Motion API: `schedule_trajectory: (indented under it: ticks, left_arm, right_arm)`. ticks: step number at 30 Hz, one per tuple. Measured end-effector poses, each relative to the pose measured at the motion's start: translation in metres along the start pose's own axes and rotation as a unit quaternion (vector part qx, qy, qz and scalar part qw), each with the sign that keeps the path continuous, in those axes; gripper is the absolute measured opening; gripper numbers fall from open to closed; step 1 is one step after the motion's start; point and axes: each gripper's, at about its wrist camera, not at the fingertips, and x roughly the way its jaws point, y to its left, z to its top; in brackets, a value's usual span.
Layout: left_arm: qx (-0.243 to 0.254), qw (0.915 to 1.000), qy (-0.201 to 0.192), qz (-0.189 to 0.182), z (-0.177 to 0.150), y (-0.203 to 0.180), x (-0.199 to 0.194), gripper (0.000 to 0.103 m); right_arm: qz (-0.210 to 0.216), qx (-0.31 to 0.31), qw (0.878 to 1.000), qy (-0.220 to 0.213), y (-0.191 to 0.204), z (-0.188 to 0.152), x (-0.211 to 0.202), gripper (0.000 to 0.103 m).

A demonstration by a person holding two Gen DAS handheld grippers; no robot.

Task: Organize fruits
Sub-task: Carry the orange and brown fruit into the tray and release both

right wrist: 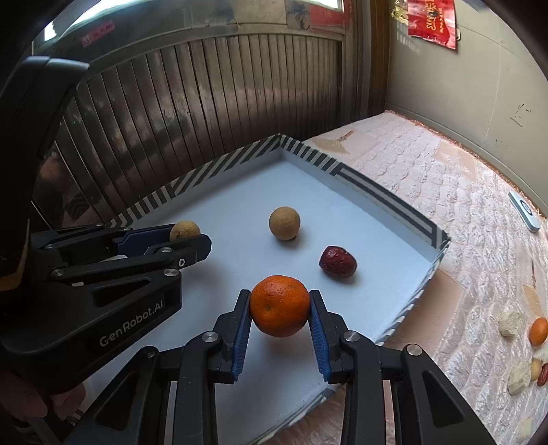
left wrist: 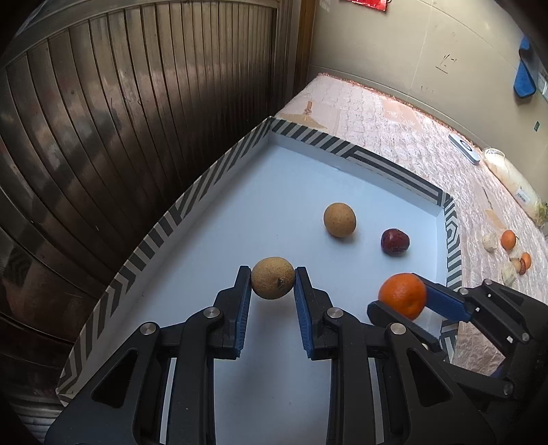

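Black-and-blue left claw (left wrist: 273, 278): closed on a tan round fruit (left wrist: 273, 278), pads pressing both its sides, held above the tray floor.
Right claw (right wrist: 280, 306): closed on an orange (right wrist: 280, 306), blue pads against its left and right flanks, also held above the tray floor.
Claws relative to each other: side by side over the near part of the tray; from the left wrist view the right claw and its orange (left wrist: 403, 295) sit just to the right.
Tray (left wrist: 239, 212): pale blue floor, low walls with black-and-white striped edging.
Already in the tray: a second tan fruit (right wrist: 284, 223) and a dark red date (right wrist: 338, 261), near each other, beyond both claws, apart from the held fruits.
In the way: nothing lies between the claws and the tray floor below them.
Outside the tray: more fruits (right wrist: 527, 345) lie loose on the pink quilted bed (right wrist: 445, 191) to the right; a ribbed metal door (left wrist: 120, 119) stands behind.
Writing: "GenRobot.AI" on the left claw's body (right wrist: 132, 328); a red wall hanging (right wrist: 432, 22) carries gold characters too small to read.
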Motion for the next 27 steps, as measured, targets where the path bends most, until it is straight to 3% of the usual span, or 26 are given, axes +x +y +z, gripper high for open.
schedule_trajectory:
  ticks: [17, 21, 27]
  left_arm:
    - [-0.009, 0.9992, 0.039, 0.004, -0.001, 0.000, 0.016, 0.027]
    - [-0.012, 0.9994, 0.032, 0.007, -0.002, 0.000, 0.013, 0.049]
    - [-0.010, 0.9998, 0.015, 0.010, -0.006, -0.003, 0.000, 0.051]
  right_arm:
    - [-0.005, -0.010, 1.000, 0.015, 0.004, -0.002, 0.015, 0.032]
    - [0.012, 0.000, 1.000, 0.007, 0.001, -0.004, 0.008, 0.035]
    - [0.010, 0.004, 1.000, -0.012, 0.000, -0.010, -0.013, 0.036]
